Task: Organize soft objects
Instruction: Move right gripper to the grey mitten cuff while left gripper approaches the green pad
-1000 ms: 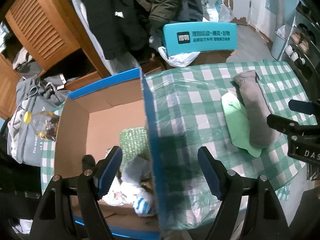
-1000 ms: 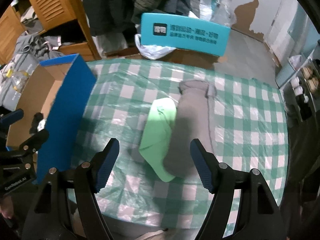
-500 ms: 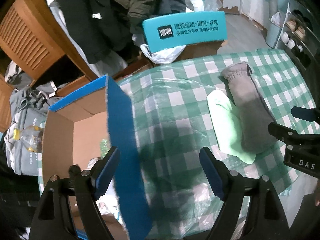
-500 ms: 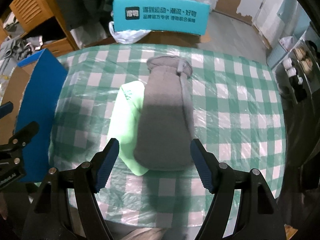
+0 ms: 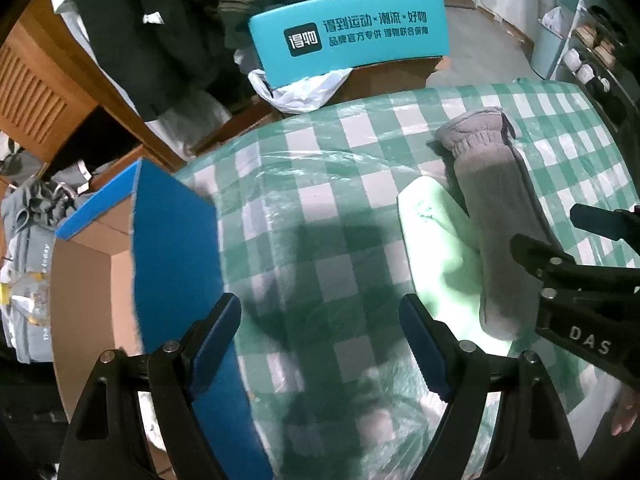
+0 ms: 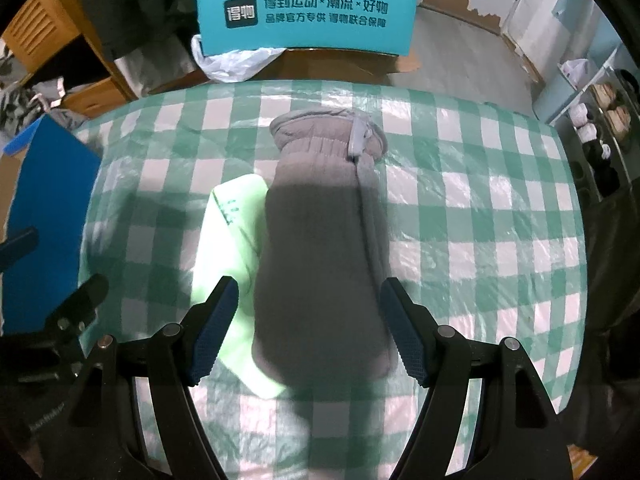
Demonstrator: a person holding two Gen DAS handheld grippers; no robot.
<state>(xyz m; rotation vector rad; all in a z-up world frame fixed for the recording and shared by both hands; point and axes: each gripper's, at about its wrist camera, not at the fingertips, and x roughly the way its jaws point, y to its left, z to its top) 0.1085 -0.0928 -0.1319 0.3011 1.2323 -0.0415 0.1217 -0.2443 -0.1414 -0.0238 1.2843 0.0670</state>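
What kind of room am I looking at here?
Most likely a lived-in home, not a lab: a table under a green checked cloth, dark coats hung beside a wooden cabinet, and a shoe rack at the side.

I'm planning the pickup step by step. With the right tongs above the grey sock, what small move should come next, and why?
Probably lower the right tongs straight down and close on the grey sock. They are open, the sock's near end lies between their fingers, and nothing is gripped yet. The sock overlaps the green cloth, so grip the sock only.
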